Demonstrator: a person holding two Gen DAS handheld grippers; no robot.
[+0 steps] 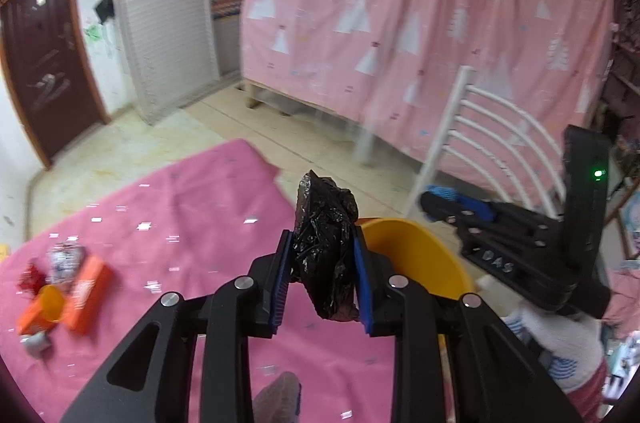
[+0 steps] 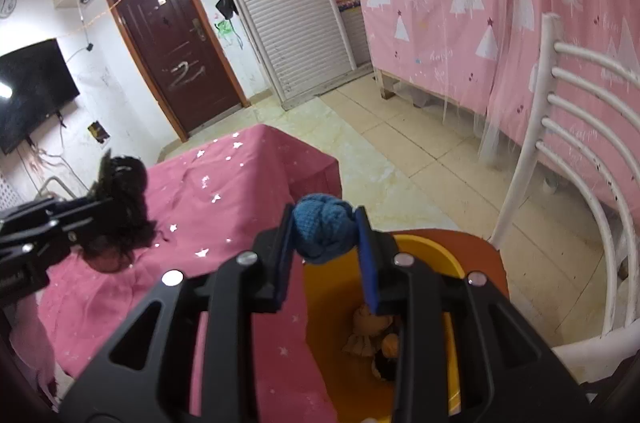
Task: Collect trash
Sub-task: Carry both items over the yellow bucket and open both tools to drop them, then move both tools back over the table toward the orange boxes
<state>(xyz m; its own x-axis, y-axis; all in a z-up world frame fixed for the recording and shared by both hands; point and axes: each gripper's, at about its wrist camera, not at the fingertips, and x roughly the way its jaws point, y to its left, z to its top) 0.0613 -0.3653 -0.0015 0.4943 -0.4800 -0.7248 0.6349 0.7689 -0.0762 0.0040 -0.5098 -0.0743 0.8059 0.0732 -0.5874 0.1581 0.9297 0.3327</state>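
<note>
Black crumpled plastic bag [image 1: 326, 243] is pinched between the blue pads of the left gripper [image 1: 322, 273], above the pink star-printed tablecloth [image 1: 200, 223]. Blue knitted ball [image 2: 324, 233] is clamped between the pads of the right gripper [image 2: 325, 255], directly over the yellow plastic bin [image 2: 432, 251], whose bottom holds tan and dark scraps [image 2: 374, 341]. The bin stands on an orange-brown seat [image 2: 488, 255] with a white curved-slat chair back [image 2: 580, 143] to its right. On the cloth's left lie an orange carton [image 1: 86, 287], an orange cup [image 1: 52, 303] and a clear wrapper [image 1: 64, 261]. Farther off hangs a pink tree-patterned curtain [image 1: 400, 23]; a dark red door [image 2: 176, 51] closes the far left wall.
</note>
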